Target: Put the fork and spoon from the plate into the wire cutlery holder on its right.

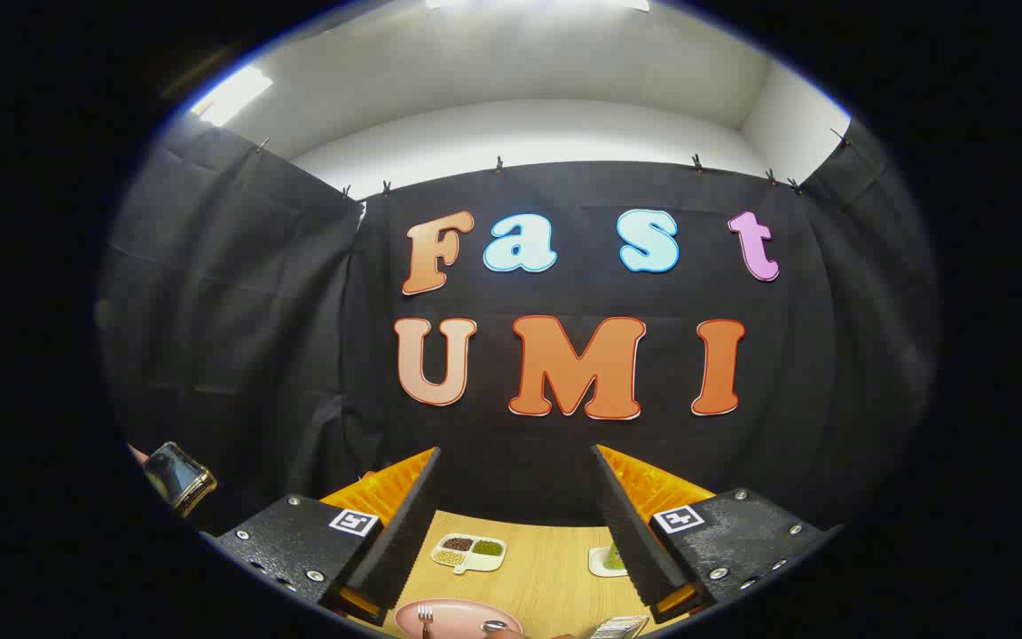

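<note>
Between the widely parted fingers of the gripper (515, 506), which grasp nothing, lies a pale wooden tabletop (546, 568) with a straight grain. Nearest the gripper on that tabletop sits the round pink plate (451, 614), smooth and matte, only its far half showing. On the plate a slim metal fork (425, 616) lies with its tines pointing away toward the back of the table, and to the right of it, still on the plate, the shiny rounded bowl of a metal spoon (494, 627) catches the light. Just to the right of the plate, a corner of the silvery wire cutlery holder (617, 627) shows as a fine mesh.

Beyond the plate, farther back on the tabletop, stands a small white divided dish (468, 552) with three compartments of dark, tan and green grains. Right of that dish is a small white piece with a green patch (609, 561), too small to identify.

By my judgement the task has not begun: both utensils rest on the plate and the gripper points high at the wall. The next move calls for tipping down toward the plate and closing on a thin, slippery handle lying flat, likely the fork first.
</note>
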Motion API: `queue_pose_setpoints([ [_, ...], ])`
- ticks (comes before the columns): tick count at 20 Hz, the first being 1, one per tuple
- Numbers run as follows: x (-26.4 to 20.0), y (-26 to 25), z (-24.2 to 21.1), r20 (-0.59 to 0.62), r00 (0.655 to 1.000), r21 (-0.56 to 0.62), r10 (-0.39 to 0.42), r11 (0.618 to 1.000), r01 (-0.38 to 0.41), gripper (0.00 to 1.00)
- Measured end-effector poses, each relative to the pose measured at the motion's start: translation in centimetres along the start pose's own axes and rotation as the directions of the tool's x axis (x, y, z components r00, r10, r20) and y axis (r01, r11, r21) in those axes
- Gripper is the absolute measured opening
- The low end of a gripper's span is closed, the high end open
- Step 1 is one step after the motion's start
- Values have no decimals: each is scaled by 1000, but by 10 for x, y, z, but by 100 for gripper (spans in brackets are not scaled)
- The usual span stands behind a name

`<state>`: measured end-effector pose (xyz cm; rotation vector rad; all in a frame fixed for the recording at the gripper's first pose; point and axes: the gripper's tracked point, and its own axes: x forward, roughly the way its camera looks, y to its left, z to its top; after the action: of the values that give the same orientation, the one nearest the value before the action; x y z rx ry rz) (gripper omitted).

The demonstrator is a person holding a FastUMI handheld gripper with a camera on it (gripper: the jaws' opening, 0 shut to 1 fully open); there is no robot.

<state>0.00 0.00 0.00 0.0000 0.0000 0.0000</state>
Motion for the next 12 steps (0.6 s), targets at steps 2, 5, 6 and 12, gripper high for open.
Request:
queue_pose_setpoints([
  [2,-1,3,0,-4,1000,6,18,1000,-18,97],
  [5,-1,5,-5,-22,999,24,39,999,-38,97],
  [6,-1,6,-6,-24,999,30,47,998,-46,97],
  [12,-15,10,-8,-25,997,43,77,996,-76,97],
])
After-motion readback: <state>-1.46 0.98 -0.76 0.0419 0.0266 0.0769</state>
